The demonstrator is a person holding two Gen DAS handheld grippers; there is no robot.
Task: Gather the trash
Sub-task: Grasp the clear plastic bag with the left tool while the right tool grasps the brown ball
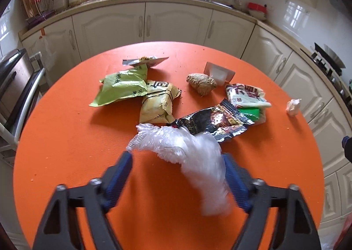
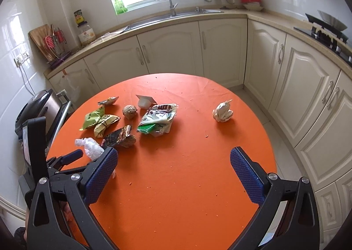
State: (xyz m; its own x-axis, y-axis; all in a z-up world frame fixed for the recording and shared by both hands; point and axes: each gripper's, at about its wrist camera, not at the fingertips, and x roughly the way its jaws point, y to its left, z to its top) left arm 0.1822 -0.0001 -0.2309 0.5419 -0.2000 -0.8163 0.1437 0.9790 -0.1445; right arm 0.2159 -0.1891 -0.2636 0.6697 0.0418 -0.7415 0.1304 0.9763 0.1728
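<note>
A crumpled clear plastic bag [image 1: 187,151] lies on the round orange table [image 1: 66,151] between the fingers of my left gripper [image 1: 177,157]. It rests against the right pad, with a gap at the left pad. Beyond it lie a black wrapper [image 1: 215,120], a yellow packet [image 1: 158,102], a green packet [image 1: 121,87], a white and red wrapper [image 1: 246,96], a brown lump [image 1: 201,82] and a foil packet [image 1: 145,61]. My right gripper [image 2: 173,151] hangs open over bare table with nothing between its fingers. A crumpled paper ball [image 2: 223,111] sits apart, far right.
A small white tub [image 1: 220,72] lies tipped behind the brown lump. Cream cabinets [image 2: 171,52] and a counter with a sink [image 2: 176,13] ring the table. A stove [image 2: 327,30] is at the right, a metal appliance [image 2: 39,109] at the left. Crumbs dot the tabletop.
</note>
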